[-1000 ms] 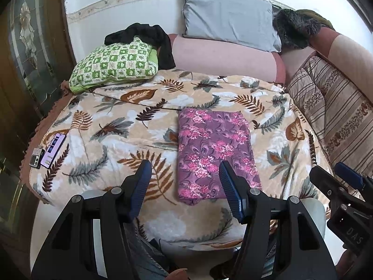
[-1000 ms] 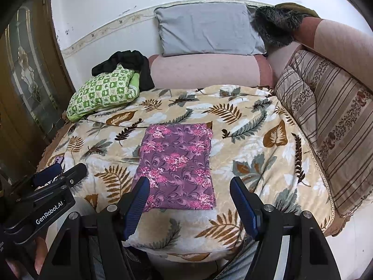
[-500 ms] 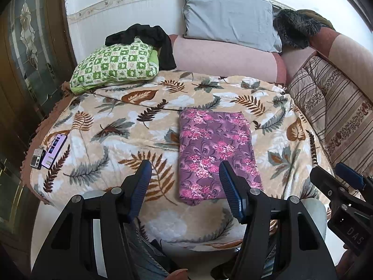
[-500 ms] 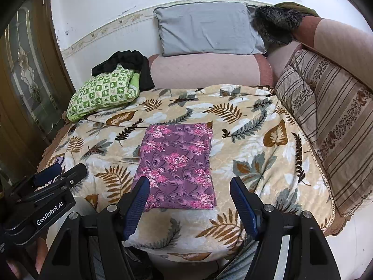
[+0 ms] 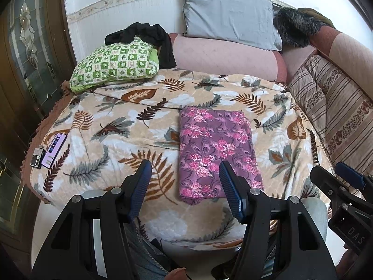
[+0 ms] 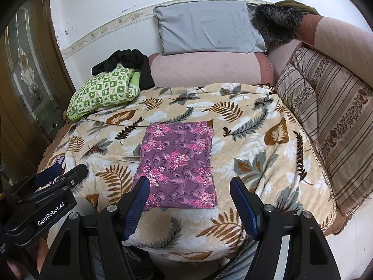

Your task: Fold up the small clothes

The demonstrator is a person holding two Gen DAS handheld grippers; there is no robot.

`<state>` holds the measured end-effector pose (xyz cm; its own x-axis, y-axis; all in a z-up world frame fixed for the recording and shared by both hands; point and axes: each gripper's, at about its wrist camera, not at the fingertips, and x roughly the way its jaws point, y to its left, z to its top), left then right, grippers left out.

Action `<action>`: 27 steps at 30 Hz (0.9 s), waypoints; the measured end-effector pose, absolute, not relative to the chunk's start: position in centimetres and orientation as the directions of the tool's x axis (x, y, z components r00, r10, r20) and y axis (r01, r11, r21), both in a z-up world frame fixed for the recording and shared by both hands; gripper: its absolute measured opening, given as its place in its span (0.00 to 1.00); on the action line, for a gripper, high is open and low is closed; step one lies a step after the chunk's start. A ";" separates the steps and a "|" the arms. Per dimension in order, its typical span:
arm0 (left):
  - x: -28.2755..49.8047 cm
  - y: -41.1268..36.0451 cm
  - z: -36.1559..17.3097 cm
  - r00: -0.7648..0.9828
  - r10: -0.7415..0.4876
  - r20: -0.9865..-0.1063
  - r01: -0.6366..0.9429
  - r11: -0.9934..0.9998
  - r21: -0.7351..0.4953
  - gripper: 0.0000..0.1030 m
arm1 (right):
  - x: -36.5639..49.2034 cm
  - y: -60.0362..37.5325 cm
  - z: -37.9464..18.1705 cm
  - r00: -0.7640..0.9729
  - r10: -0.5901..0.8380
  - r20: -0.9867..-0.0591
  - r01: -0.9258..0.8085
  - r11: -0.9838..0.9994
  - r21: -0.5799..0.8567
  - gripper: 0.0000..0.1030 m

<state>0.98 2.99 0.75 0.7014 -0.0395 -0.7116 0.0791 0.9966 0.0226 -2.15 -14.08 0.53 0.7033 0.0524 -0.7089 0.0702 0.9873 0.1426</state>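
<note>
- The left gripper (image 5: 185, 175) was spread wide, with nothing between its blue pads (image 5: 139, 186), and it hovered above the near edge of the leaf-patterned blanket (image 5: 112, 121).
- The right gripper (image 6: 189, 192) was spread wide in the same way, with nothing between its fingers, and it also hung above the near edge of the blanket (image 6: 256, 140).
- The purple floral cloth (image 5: 216, 149) lay flat on the blanket as a tidy folded rectangle, near the middle and towards the near edge; neither gripper touched it.
- In the right wrist view the cloth (image 6: 179, 161) sat between and just beyond the two fingers.
- A phone (image 5: 54, 148) with a lit screen lay at the left edge of the blanket, and a small dark device (image 5: 36, 159) lay just beside it.
- A green checked pillow (image 5: 114, 63) rested at the far left corner of the blanket, with a black garment (image 5: 149, 35) draped over and behind it.
- A pink bolster (image 5: 223, 56) ran along the far side of the blanket, and a grey pillow (image 5: 228, 16) leaned on the wall above it.
- A striped cushion (image 6: 326, 116) stood along the right side of the blanket, and a dark furry item (image 6: 275, 21) lay at the far right corner.
- No container was visible on the blanket; the things lay directly on it.
</note>
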 end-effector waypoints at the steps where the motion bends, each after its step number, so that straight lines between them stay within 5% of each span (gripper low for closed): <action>1: 1.0 3.1 0.7 0.701 -0.039 -0.712 0.079 0.997 0.024 0.58 | -2.1 -14.1 0.6 0.703 0.053 -0.709 0.069 0.987 0.142 0.67; 27: 1.4 4.3 0.2 0.696 -0.046 -0.716 0.096 0.995 0.028 0.59 | -1.6 -14.1 0.3 0.693 0.071 -0.717 0.057 0.987 0.153 0.67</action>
